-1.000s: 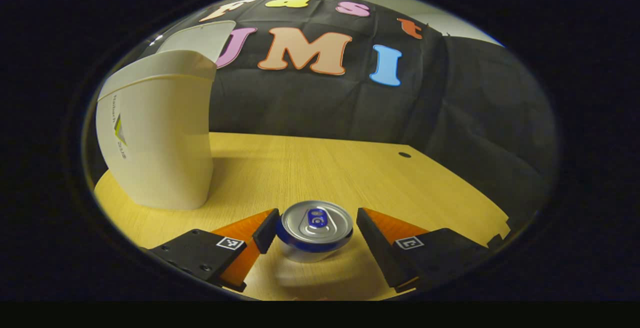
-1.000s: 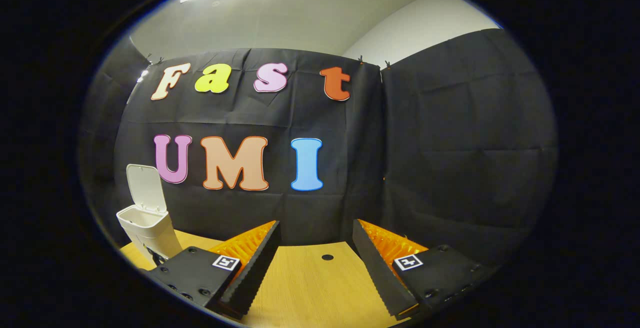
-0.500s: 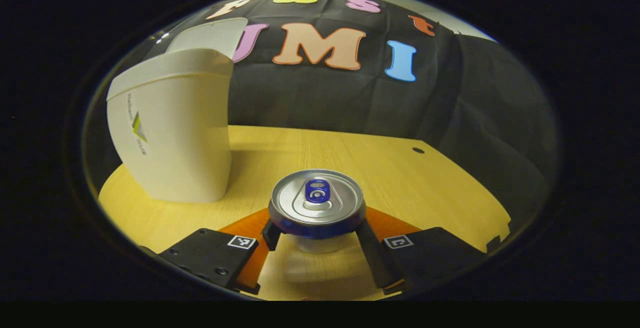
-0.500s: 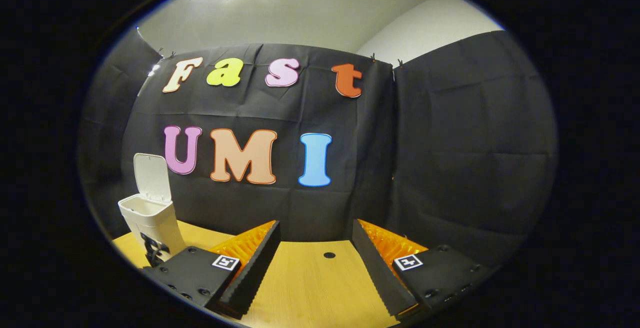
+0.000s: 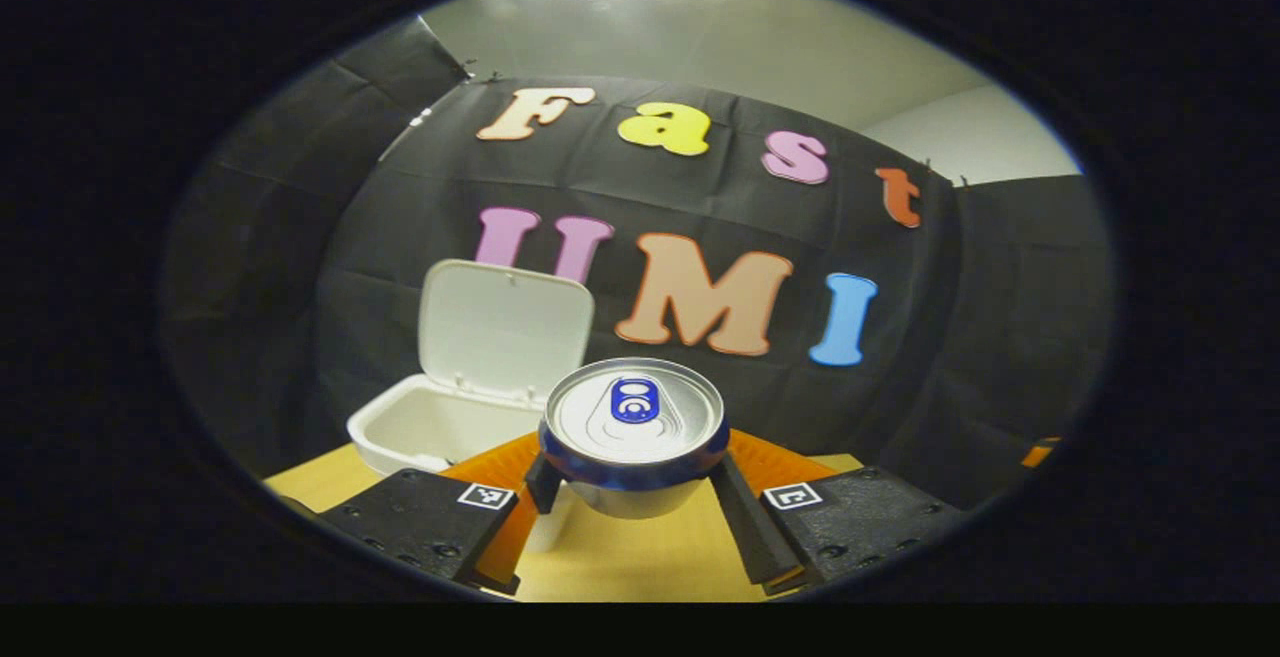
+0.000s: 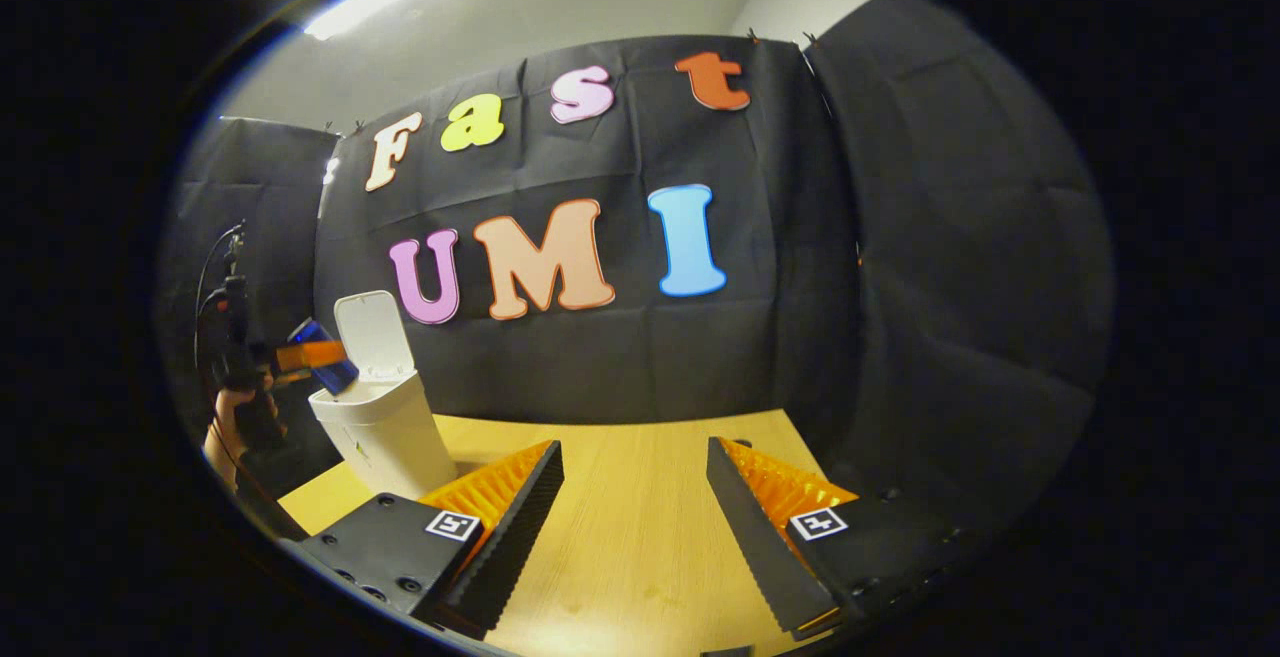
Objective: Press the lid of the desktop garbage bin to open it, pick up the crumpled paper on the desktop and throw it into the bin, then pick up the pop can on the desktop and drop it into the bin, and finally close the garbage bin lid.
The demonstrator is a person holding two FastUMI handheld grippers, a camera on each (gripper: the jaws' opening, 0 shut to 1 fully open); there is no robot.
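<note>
We find the left tongs (image 5: 632, 485) clenched on the can (image 5: 633, 432), one finger pressing each side of its body just below the rim. A second ago the can stood on the bench between parted fingers; half a second ago the fingers had closed on it; it now hangs clear of the bench (image 5: 640, 562), lifted above the level of the bin's mouth. The bin (image 5: 420, 427) lies ahead and to the left of the left tongs, its lid (image 5: 500, 329) standing upright behind the opening. We judge the pickup complete and the carry to the bin under way. No crumpled paper lies on the bench, so we take that step as done, though the bin's contents cannot be made out. The drop and the closing of the lid remain.

The right tongs (image 6: 635, 517) are released, fingers wide apart over bare bench, grasping nothing; they have tilted since a second ago but hold no part in the present step.

The left gripper view gives the can top and the bin's open mouth from close by. The right gripper view gives what that one cannot: the left tongs from outside, a hand (image 6: 235, 417) on the handle, the can held high just beside the bin's rim on its far-left side, not yet over the opening.
</note>
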